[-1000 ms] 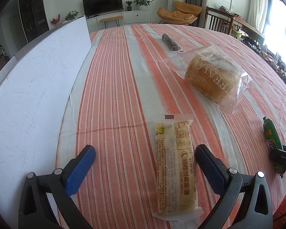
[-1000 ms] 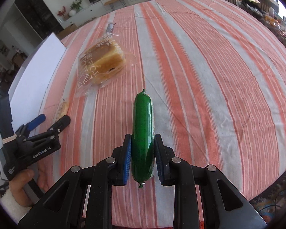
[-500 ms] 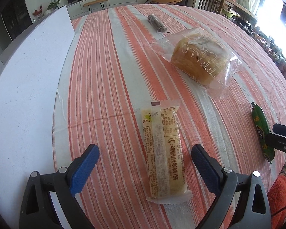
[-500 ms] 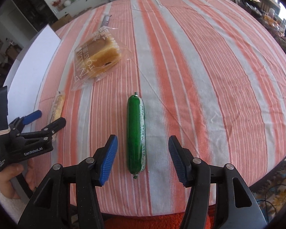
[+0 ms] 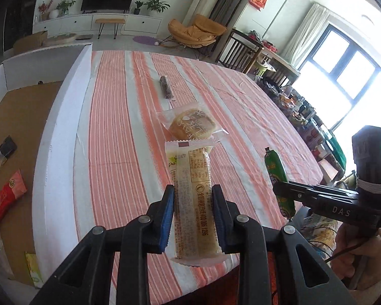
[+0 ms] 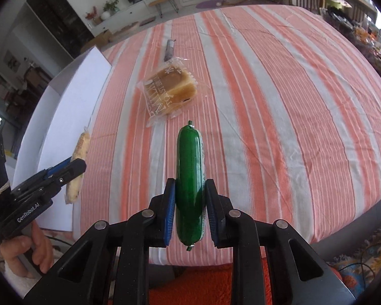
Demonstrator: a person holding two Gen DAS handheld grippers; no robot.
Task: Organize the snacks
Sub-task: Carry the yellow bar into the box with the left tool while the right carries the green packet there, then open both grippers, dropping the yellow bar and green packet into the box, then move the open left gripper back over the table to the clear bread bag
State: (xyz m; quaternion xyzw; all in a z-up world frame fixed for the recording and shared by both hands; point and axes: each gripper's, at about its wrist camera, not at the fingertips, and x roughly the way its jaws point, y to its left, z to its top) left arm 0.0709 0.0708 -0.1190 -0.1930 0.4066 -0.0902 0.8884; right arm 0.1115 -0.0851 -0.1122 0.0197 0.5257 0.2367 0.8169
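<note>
My left gripper is shut on a long yellow cake bar in a clear wrapper and holds it above the striped table; the bar also shows in the right wrist view. My right gripper is shut on a green sausage, lifted off the cloth; the sausage also shows in the left wrist view. A bagged toast slice lies on the table ahead, as does a small dark wrapped roll. The toast and the roll also show in the right wrist view.
A white-walled cardboard box stands along the table's left side, with a red packet and other snack packets inside. The orange-and-white striped cloth covers the table. The table's near edge is just below both grippers.
Both grippers were open over their snacks half a second ago. Now each has shut on its snack and lifted it. The left gripper's view has risen and now shows inside the box.
</note>
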